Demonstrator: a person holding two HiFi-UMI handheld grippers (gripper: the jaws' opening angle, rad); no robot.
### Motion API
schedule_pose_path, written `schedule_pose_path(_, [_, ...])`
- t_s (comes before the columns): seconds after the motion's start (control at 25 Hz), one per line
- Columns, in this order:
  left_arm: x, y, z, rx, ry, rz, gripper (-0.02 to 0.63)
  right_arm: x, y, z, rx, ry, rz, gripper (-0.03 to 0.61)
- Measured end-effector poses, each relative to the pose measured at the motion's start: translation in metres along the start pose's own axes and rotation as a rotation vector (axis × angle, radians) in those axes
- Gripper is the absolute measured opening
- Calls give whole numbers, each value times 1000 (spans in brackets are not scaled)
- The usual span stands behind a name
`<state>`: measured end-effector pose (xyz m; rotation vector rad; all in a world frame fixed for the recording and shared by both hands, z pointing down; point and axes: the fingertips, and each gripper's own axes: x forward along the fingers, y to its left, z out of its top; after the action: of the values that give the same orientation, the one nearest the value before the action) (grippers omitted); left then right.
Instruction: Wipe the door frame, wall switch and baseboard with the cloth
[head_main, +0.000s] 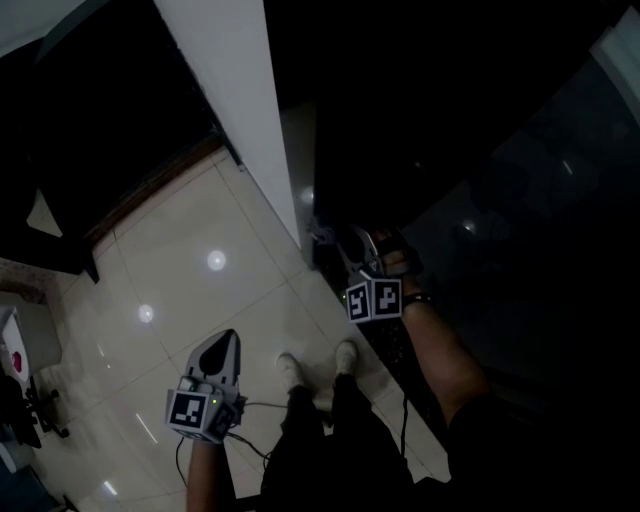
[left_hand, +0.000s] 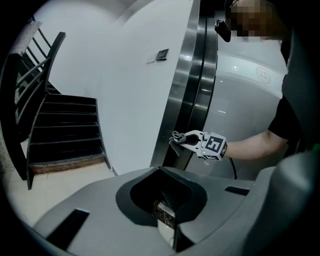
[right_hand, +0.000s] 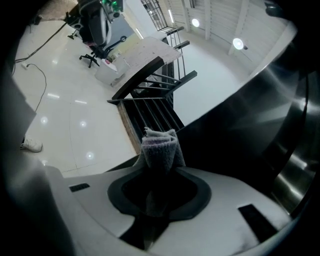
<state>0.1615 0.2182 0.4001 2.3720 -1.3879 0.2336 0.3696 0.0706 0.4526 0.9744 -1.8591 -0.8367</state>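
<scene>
Grey cloth (right_hand: 159, 150) pinched between right gripper (left_hand: 181, 140) fingers at steel door frame (left_hand: 187, 85); left gripper (head_main: 226, 342) fingers pressed together.

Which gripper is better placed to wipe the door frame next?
Right: the right gripper holds the cloth at the metal door frame; the left gripper is empty, away over the floor tiles.

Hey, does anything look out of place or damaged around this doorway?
Nothing stands out. The right gripper holds the folded cloth at the metal door frame; the left gripper hangs shut and empty above the tiled floor.
</scene>
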Motion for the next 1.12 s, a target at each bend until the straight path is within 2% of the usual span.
schedule_pose_path(0.12, [-5,3,10,-4,-26,-4,0,-18,-17,12,-5,-17,-42,91])
schedule_pose_path(0.28, [-9,2,41,12,-95,-17,0,-50,-71,38,-28,-69,-144,91])
schedule_pose_path(0.36, [-7,0,68,28,-144,-42,0,-71,-119,55,-65,-100,-224,92])
schedule_pose_path(0.52, [4,-17,130,78,-256,-116,0,-128,-247,88,-198,-129,-453,91])
schedule_pose_path(0.64, [0,-31,158,86,-271,-133,0,-172,-332,112,-242,-130,-578,92])
schedule_pose_path(0.72, [-4,-39,166,89,-270,-144,0,-196,-373,129,-259,-128,-635,91])
schedule_pose_path(0.92, [-7,-52,188,101,-322,-187,0,-217,-444,154,-273,-115,-689,92])
schedule_pose_path(1.12, [-13,-48,194,100,-355,-179,0,-209,-469,158,-268,-94,-671,92])
